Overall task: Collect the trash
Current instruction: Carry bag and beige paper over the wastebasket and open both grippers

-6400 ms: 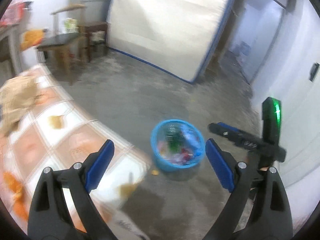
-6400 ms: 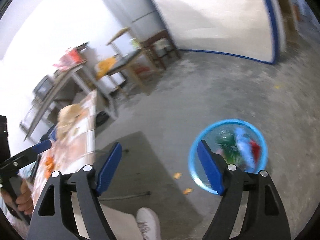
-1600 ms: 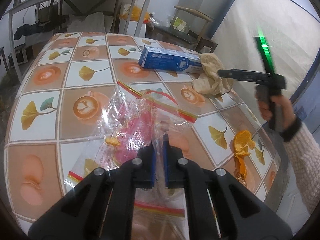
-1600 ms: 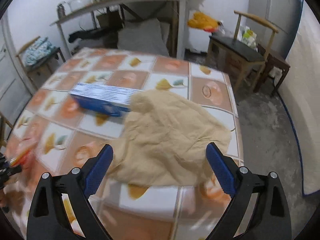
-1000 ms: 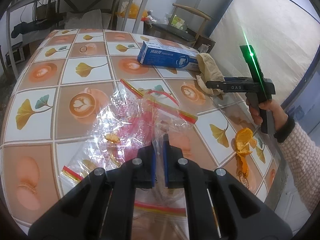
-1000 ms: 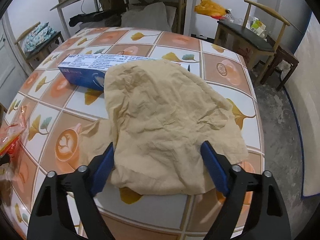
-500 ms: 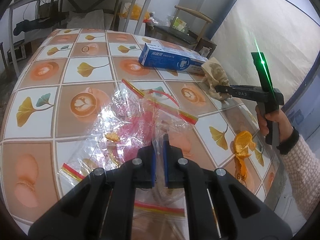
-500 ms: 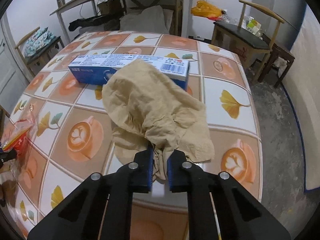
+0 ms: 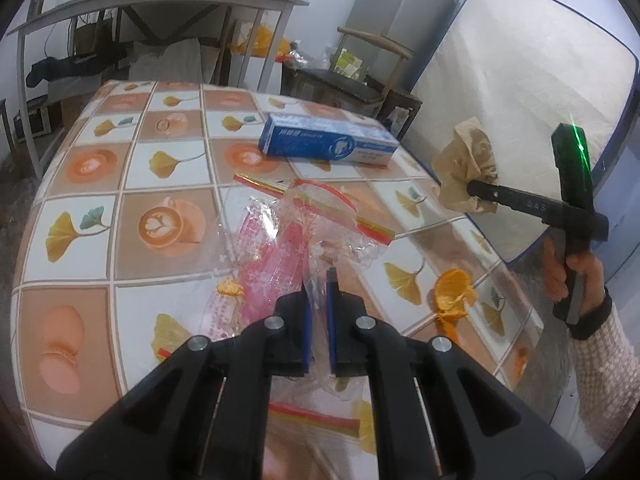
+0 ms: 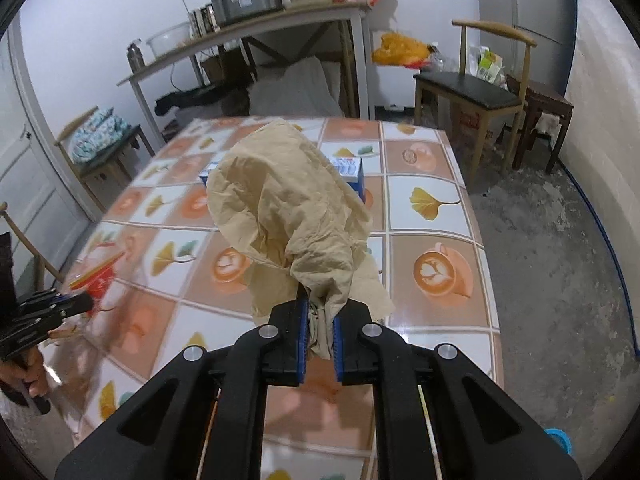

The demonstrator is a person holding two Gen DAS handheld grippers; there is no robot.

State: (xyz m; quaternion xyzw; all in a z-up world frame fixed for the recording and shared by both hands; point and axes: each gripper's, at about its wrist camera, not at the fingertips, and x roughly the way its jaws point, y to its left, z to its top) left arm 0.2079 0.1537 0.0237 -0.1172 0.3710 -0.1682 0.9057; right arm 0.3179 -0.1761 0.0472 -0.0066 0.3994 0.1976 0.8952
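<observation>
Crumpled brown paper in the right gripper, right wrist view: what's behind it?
Behind the crumpled brown paper, only the near end of the blue box and a corner at its left show on the tiled table. The rest of the box is covered.

The room is bright with soft, even light, and the shadows are faint. The shiny counter [image 9: 168, 168] shows white glare. Both pictures are round with dark corners, and straight lines bend near the edges. The right view's left side is blurry. A green light [image 9: 579, 145] glows.
</observation>
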